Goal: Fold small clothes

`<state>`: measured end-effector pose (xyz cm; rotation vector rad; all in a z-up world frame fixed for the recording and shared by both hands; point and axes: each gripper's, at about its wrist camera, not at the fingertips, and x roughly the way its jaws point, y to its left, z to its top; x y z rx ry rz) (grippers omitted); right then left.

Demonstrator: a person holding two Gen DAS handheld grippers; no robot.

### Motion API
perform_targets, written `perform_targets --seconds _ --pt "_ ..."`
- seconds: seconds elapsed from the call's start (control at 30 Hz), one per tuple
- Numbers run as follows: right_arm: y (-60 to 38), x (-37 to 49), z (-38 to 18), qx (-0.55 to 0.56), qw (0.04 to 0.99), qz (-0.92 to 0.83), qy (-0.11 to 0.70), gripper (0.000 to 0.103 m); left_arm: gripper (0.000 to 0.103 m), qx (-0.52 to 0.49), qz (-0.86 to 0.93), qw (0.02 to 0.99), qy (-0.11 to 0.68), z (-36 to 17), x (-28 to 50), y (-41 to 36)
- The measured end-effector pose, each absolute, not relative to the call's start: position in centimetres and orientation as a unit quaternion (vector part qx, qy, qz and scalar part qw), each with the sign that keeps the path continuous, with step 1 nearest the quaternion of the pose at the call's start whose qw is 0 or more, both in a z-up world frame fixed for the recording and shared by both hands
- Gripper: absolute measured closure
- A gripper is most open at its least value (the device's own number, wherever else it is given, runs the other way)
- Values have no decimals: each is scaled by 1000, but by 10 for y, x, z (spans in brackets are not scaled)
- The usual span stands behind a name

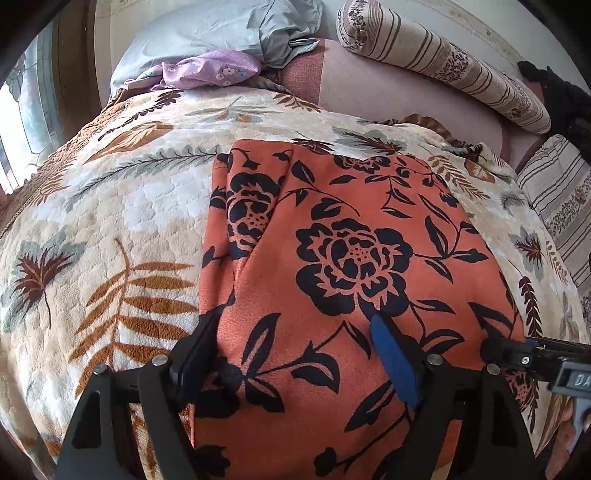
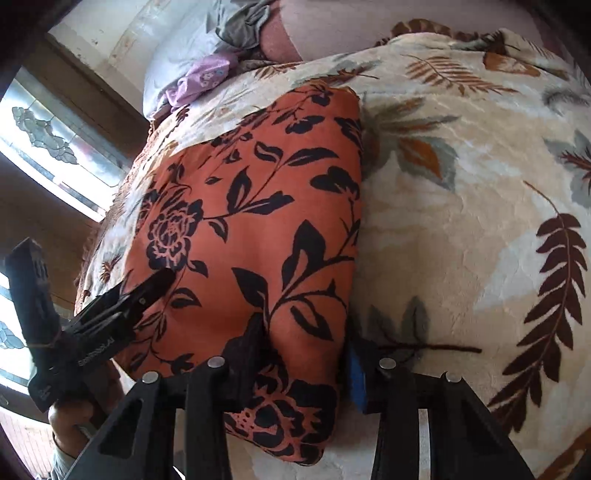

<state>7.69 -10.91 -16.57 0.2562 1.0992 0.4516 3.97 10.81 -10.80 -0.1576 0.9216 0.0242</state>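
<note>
Orange cloth (image 1: 354,258) printed with black flowers and leaves lies folded on a cream blanket (image 1: 140,206) patterned with brown and grey fern leaves. From the left wrist camera a narrower folded layer runs along the cloth's left side, its edge slanting down toward the near end; the rest of the surface is smooth.

Left gripper (image 1: 295,343): jaws spread wide, black finger at the cloth's left edge, blue-padded finger over the printed middle. The cloth lies under and between the fingers; neither pad is seen pressing it.

Right gripper (image 2: 303,354): jaws about half apart, with the near right-hand corner of the cloth bulging up between them. The black finger bears on the fabric from the left and the blue pad sits at its right edge, so the jaws pinch this corner. From the left wrist camera the tip of this gripper shows at the cloth's right edge.

In the right wrist view the left gripper reaches onto the cloth from the left, with a hand (image 2: 74,417) on its handle.

Beyond the blanket's far edge lie a pale blue pillow (image 1: 207,33), a lilac flowered garment (image 1: 210,70) just beside it, and a striped bolster (image 1: 443,62) on a pink sheet (image 1: 388,88). A patterned glass window (image 2: 48,155) stands at the left.
</note>
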Motion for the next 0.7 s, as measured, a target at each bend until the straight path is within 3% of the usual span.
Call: perform_targets --seconds 0.1,0.17,0.23,0.3,0.33,0.37,0.43,0.47,0.6,0.63,0.67,0.7 --pt "-139 84 -161 236 791 236 513 42 20 -87 7 890 447 -107 39 110" --pt "-160 94 -156 294 789 234 487 25 20 -81 11 891 447 -108 40 108" --pt "-172 114 -158 335 780 232 474 18 20 -80 11 891 447 -108 40 108" --pt "-170 141 -176 373 745 243 497 18 20 -82 10 891 447 -108 40 108" --pt "-165 151 -186 386 723 253 514 24 20 -83 8 891 447 -108 40 109" --pt "-156 157 -192 387 708 270 526 45 20 -83 9 891 447 -108 40 109" --pt "-130 152 -177 292 754 250 533 61 20 -86 7 890 448 -108 41 111" --pt "-126 145 -171 262 771 239 529 64 20 -87 5 890 448 -109 41 111" --pt "-134 131 -186 267 778 212 527 65 20 -76 9 890 449 -110 43 108" --pt "-136 132 -183 277 776 219 523 58 20 -79 7 890 449 -110 43 110" --pt "-138 131 -179 279 775 223 521 44 20 -84 5 889 450 -110 43 111" --pt "-140 133 -174 285 776 222 516 37 20 -87 4 888 451 -110 43 113"
